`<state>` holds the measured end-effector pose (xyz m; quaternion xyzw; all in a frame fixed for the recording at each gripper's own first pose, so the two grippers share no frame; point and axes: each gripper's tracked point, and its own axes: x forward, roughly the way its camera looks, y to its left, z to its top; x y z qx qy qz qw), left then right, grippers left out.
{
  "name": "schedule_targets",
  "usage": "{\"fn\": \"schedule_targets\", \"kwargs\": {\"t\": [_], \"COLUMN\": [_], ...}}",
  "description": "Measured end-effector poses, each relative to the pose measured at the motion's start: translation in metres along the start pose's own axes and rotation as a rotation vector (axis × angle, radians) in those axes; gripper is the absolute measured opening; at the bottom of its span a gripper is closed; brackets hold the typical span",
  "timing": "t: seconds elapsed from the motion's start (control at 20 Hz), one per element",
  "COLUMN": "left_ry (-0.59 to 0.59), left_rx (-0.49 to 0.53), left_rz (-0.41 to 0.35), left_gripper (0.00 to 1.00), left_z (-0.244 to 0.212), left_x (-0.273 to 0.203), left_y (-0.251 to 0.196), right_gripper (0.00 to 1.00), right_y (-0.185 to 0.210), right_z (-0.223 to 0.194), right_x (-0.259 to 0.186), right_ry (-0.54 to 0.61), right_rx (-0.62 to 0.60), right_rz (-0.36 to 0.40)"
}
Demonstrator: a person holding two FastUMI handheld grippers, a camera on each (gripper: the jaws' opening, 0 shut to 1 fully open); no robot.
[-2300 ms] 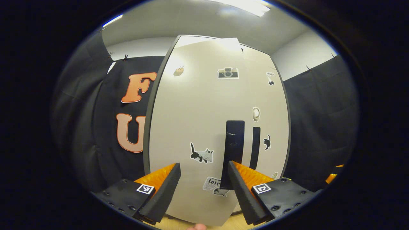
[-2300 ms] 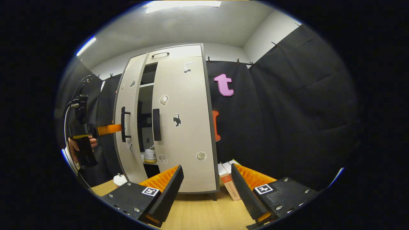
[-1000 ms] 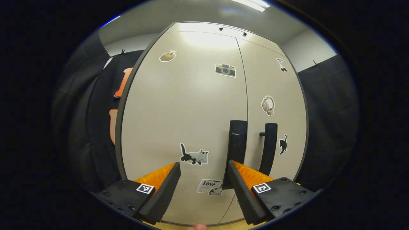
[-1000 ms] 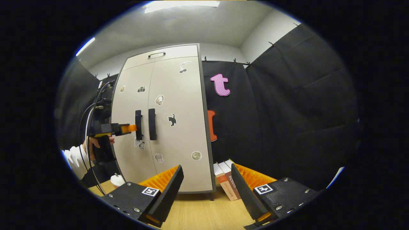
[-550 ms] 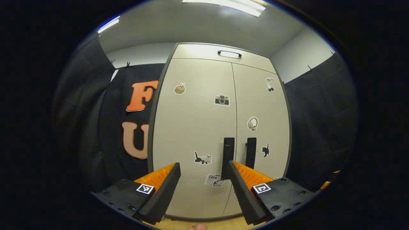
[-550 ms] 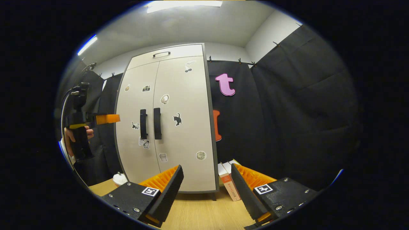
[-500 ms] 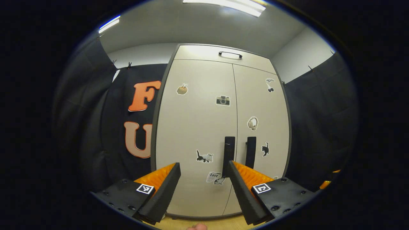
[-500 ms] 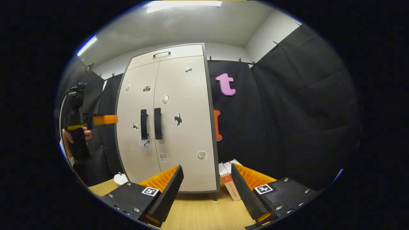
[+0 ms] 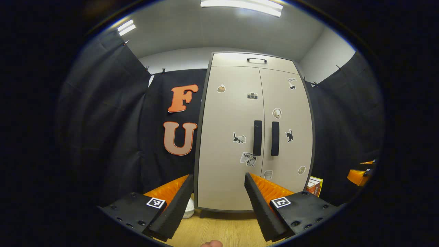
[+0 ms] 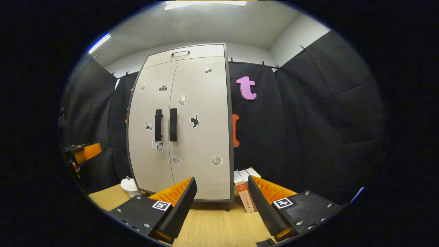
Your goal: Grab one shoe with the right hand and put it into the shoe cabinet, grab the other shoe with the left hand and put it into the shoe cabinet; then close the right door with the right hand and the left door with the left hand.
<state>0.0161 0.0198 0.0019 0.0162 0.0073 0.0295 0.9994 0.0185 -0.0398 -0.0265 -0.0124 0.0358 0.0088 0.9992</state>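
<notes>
The pale shoe cabinet (image 9: 253,130) (image 10: 185,123) stands on the wooden table with both doors shut, the left door (image 9: 229,137) (image 10: 151,130) and right door (image 9: 286,127) (image 10: 200,127) flush. Two dark upright handles (image 9: 265,138) (image 10: 165,125) sit side by side at the seam. Whatever is inside is hidden. My left gripper (image 9: 216,199) is open and empty, well back from the cabinet. My right gripper (image 10: 221,202) is also open and empty, in front of the cabinet's right side. In the right gripper view the left gripper (image 10: 84,152) shows at the far left.
A small white lidded cup (image 10: 129,186) (image 9: 188,208) stands on the wooden table (image 10: 212,230) by the cabinet's left foot. Upright books (image 10: 244,195) (image 9: 313,185) lean by its right side. Black cloth hangs behind and to both sides.
The left door swung shut under my left gripper, which then drew back and dropped away from the handles. The right gripper stayed nearly still.
</notes>
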Motion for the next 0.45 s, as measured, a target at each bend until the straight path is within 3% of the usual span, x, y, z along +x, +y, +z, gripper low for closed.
{"fn": "schedule_targets", "kwargs": {"t": [0.45], "left_ry": [0.023], "left_rx": [-0.018], "left_rz": [0.011], "left_gripper": [0.96], "left_z": [-0.012], "left_x": [-0.014], "left_y": [0.01], "right_gripper": [0.93], "right_y": [-0.005], "right_z": [0.004], "right_x": [-0.012], "right_ry": [-0.022], "right_rx": [0.006], "right_rz": [-0.023]}}
